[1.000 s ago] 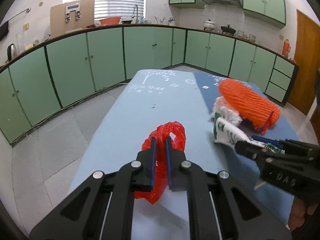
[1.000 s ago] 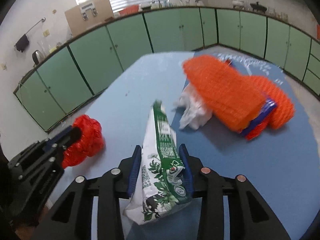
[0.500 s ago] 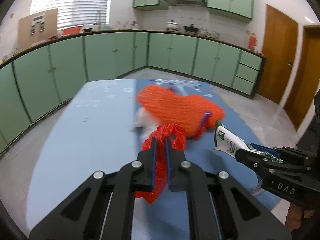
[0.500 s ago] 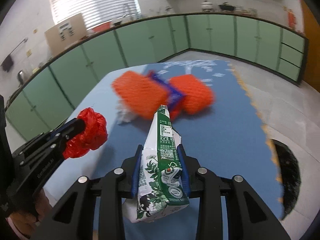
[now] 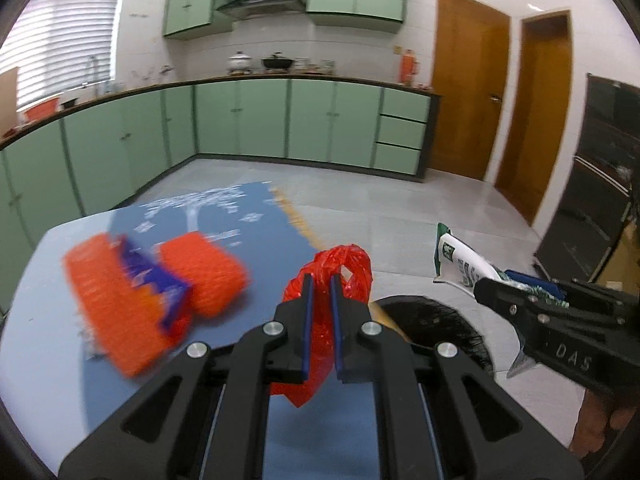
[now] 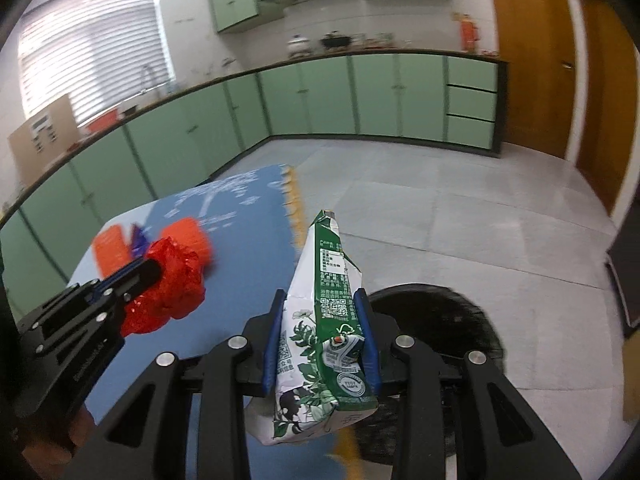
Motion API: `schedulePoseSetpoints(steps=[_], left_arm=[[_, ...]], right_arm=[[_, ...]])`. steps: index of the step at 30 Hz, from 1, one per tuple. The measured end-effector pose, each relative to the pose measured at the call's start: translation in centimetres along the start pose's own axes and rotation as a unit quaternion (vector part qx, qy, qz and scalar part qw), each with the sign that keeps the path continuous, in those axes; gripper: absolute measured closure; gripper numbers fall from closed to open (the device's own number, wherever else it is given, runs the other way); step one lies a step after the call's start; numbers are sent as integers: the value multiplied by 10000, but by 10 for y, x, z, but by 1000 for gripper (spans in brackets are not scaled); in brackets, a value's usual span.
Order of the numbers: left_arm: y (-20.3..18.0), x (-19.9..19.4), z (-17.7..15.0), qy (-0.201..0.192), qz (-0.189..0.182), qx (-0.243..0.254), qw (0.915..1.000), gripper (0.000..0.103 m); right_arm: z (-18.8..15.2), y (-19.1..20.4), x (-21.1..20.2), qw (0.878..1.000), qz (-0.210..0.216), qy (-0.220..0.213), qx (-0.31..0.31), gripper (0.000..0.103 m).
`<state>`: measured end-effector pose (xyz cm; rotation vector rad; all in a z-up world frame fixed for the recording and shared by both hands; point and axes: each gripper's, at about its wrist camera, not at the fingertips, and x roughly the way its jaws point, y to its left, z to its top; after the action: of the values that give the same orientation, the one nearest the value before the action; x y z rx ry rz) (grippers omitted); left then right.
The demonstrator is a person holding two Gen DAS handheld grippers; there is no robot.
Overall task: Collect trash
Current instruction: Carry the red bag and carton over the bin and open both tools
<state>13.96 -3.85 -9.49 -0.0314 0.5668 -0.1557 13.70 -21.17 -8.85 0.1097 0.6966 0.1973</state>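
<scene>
One upright carton point(image 6: 326, 320), spout down.

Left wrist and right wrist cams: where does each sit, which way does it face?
Left wrist: on the left hand-held gripper, looking along its fingers at the clamped red plastic bag; right hand-held gripper at right.
Right wrist: on the right hand-held gripper, facing the pinched milk carton; left hand-held gripper at left.
Shared: blue table, black bin, both loads.

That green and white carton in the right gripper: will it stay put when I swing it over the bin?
The carton looks crushed flat, so it is probably empty and light. The right gripper pinches it near the lower end, so the long top may wobble. Its glossy printed skin could slip somewhat; the dented walls probably help grip.
</scene>
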Motion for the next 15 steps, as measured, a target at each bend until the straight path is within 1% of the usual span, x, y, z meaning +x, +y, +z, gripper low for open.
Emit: schedulePoseSetpoints(steps=[5,7,9,15], left_arm=[[-45,28,8,65,-406,200,9990,96],[-62,40,11,108,-566,255,9980,96],[-76,50,11,154,-717,272,9969,96],[-104,79,11,295,-1056,373,9933,96]], right_arm=[[-3,-51,-7,9987,-345,-33,365,70],[-5,-64,-10,9980,-453,-35,439,70],[-7,-81,-10,9969,-572,-29,530,70],[-13,-114,-9,9940,-822,-6,727,70]])
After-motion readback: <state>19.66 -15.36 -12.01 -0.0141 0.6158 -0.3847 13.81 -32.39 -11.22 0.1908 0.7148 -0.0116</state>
